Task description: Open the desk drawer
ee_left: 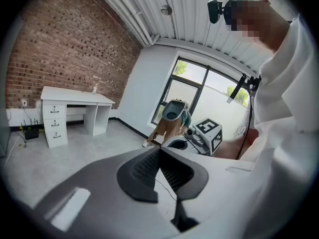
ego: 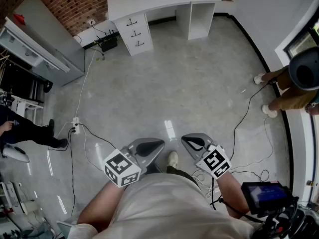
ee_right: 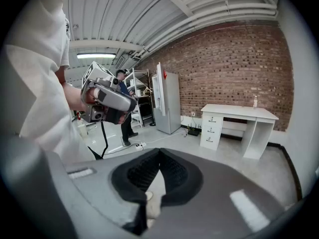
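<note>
A white desk (ego: 159, 1) stands far off against the brick wall, with a stack of three shut drawers (ego: 135, 31) under its left end. The left gripper view shows the same desk (ee_left: 75, 99) small at the left, and the right gripper view shows the desk (ee_right: 239, 113) at the right. My left gripper (ego: 149, 147) and right gripper (ego: 194, 143) are held close to my body over the bare floor, several steps from the desk. Both are shut with nothing between the pads, the left gripper (ee_left: 159, 149) and right gripper (ee_right: 159, 151) closing tip to tip.
A grey cabinet (ego: 45, 39) stands at the left wall. A power strip (ego: 76, 125) and cables trail across the floor. One person (ego: 294, 81) stands at the right by the window, another person (ego: 25, 128) at the left. A black box (ego: 108, 44) sits beside the drawers.
</note>
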Available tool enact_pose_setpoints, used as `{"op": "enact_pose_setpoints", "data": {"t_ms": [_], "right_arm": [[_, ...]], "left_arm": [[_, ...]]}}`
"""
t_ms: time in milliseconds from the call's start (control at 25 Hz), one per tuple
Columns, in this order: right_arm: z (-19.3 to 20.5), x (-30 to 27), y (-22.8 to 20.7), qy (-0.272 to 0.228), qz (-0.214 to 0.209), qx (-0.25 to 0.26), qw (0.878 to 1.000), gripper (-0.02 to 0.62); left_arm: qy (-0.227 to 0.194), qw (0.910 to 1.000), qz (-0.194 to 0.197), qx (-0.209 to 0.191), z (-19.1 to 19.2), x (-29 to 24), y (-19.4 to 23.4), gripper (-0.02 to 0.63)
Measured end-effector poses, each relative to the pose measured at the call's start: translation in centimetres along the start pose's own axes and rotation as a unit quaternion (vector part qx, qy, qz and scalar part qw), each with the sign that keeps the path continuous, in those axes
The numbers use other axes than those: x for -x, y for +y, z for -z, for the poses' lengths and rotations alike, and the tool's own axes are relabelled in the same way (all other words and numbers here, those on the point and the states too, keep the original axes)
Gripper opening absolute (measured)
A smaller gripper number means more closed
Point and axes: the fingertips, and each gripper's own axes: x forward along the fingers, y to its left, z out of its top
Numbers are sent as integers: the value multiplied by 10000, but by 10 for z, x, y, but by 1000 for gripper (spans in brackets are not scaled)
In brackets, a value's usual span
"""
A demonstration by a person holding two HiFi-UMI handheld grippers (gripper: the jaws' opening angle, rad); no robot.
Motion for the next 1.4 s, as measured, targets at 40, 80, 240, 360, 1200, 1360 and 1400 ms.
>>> {"op": "enact_pose_setpoints", "data": {"t_ms": [40,80,240,360,1200,1360,1400], "right_arm": [[-3,-5,0,-4,-30,-7,10000,3],[-7,-9,0,-5,-57,-11,10000,3],[-23,-32,-3,32,-128,29,9999,3],[-40,-55,-12,75,-186,151,9997,3],[-154,-201,-173,335,-32,215,9992,35],[-175,-235,-218,482,-307,477,9972,37],[-182,-244,-230,504,-407,553,9964,37]], "left_arm": [[-25,10000,-27,33,0,3,5,3],[-45,10000,-53,61,1,6,9,3],[-63,9999,-118,93,2,20,33,3],[-79,9997,-100,195,3,25,60,3],[-591,9947,379,747,-105,-19,270,3],[-802,9912,134,1048,-120,-37,324,3],[-827,9907,64,1082,-124,-43,339,3]]}}
